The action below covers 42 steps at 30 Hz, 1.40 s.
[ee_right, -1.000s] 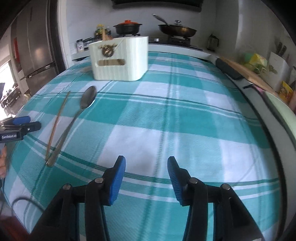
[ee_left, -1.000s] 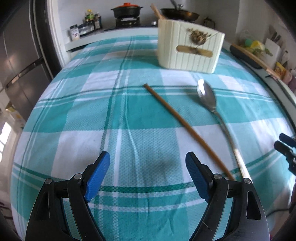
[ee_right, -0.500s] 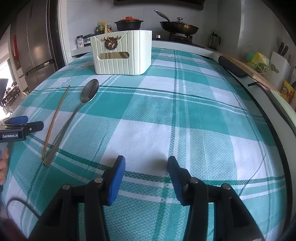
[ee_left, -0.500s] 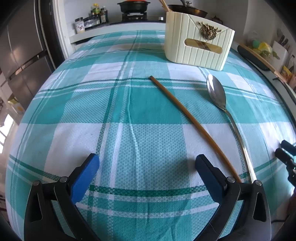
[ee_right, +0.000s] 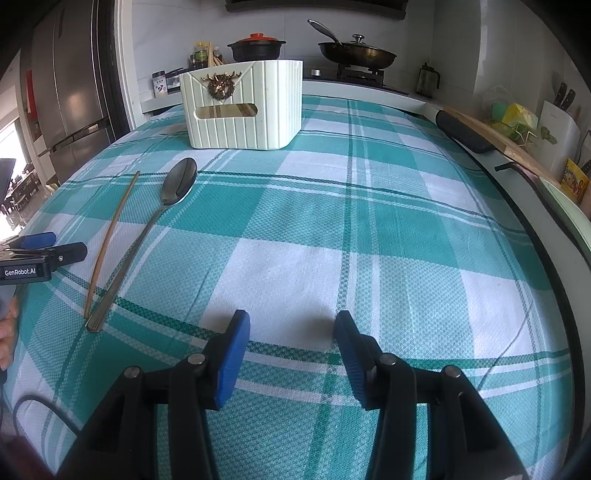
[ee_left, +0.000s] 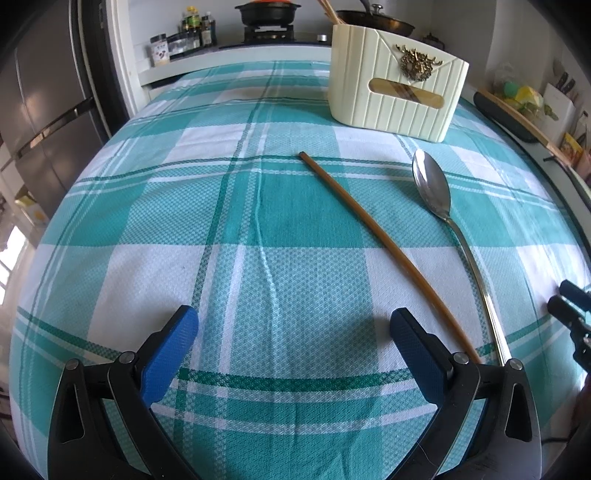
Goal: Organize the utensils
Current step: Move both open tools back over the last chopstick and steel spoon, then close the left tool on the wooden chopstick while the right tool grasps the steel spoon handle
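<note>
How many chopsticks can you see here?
3, maybe more hidden: one chopstick lies on the tablecloth left of the spoon; two tips poke from the cream holder.

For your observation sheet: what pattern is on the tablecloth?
Teal-and-white plaid tablecloth; clearest in the right wrist view.

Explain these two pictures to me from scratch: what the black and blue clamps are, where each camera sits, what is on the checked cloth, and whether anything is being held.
No robot here: a person holds a hand tool in each hand, each ending in a two-finger gripper with blue pads. A wide-angle camera on each tool looks forward along its fingers.

One picture comes from the left gripper, the other from the right gripper. Both are open and hold nothing.

On the teal checked tablecloth lie a single brown chopstick and a long metal spoon, side by side. Behind them stands a cream utensil box with chopsticks poking out of it. The left tool also shows at the left edge of the right gripper's picture.
</note>
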### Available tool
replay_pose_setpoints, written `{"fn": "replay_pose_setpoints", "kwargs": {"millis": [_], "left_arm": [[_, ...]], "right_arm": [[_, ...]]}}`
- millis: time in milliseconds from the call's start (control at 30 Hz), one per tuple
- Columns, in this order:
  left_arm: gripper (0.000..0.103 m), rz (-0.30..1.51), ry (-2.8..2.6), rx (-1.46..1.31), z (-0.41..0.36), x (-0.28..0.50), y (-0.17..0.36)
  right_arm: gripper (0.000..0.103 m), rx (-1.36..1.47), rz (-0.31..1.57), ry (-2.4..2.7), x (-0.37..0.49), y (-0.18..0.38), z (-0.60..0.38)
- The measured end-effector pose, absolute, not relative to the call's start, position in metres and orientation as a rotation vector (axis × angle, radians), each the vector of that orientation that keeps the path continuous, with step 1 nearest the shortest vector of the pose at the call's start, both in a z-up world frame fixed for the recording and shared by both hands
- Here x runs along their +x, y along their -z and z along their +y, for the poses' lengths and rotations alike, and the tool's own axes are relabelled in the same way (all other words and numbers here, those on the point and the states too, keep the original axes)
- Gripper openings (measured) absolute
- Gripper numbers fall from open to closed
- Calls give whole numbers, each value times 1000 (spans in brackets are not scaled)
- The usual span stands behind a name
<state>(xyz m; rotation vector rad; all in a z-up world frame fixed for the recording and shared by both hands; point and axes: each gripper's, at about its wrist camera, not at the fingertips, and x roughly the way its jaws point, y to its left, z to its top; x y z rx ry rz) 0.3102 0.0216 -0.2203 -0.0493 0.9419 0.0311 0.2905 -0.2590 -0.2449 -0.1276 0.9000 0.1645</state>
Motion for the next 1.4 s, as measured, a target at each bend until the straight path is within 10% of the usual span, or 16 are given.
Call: {"fn": "replay_pose_setpoints", "kwargs": {"millis": [567, 900, 1300, 1400], "left_arm": [[95, 946, 4, 3, -20, 334, 217], [11, 913, 84, 23, -20, 320, 209], [6, 931, 59, -8, -1, 305, 207], [6, 937, 57, -12, 5, 299, 208]], "right_arm": [[49, -127, 900, -165, 291, 245, -259], [49, -93, 908, -212, 292, 237, -248], [47, -230, 946, -437, 317, 239, -132], [32, -252, 950, -416, 318, 246, -127]]}}
